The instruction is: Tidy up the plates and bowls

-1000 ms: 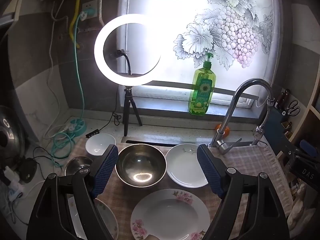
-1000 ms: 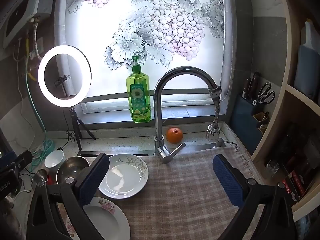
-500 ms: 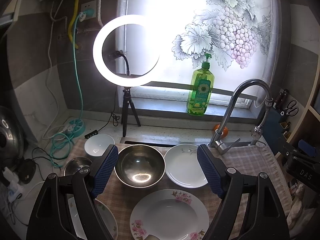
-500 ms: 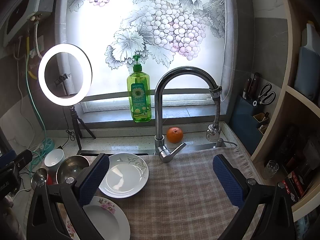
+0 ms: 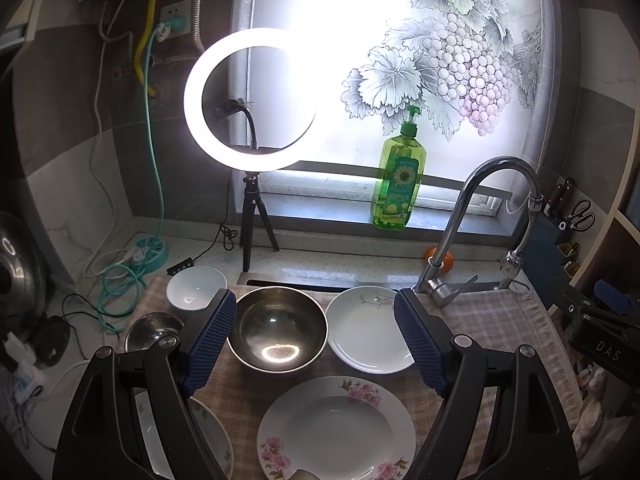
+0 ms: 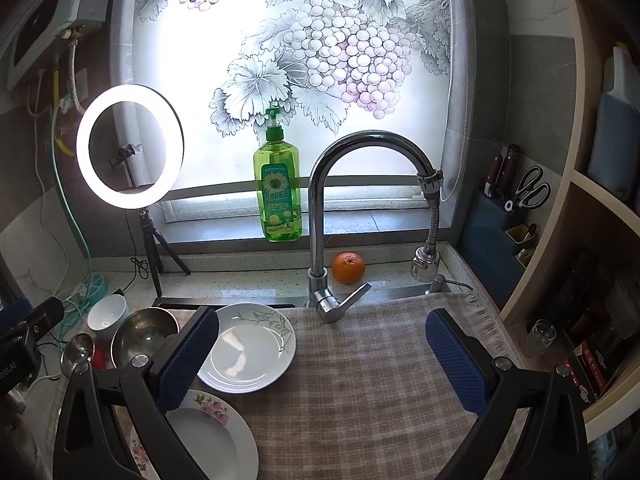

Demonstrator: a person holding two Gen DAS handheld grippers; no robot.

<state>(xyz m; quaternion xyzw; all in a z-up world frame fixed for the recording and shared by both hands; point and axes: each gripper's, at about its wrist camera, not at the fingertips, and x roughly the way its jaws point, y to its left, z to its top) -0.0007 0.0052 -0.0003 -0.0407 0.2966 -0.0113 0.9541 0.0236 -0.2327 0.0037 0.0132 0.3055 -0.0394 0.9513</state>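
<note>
Left wrist view: spread, empty left gripper [image 5: 314, 340] above shiny steel bowl [image 5: 277, 334]; right gripper [image 6: 322, 354] likewise spread

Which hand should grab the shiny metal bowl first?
Probably left. The left gripper is open with the metal bowl right between its fingers. The right gripper is open over bare cloth, with the bowl off to its left.
</note>
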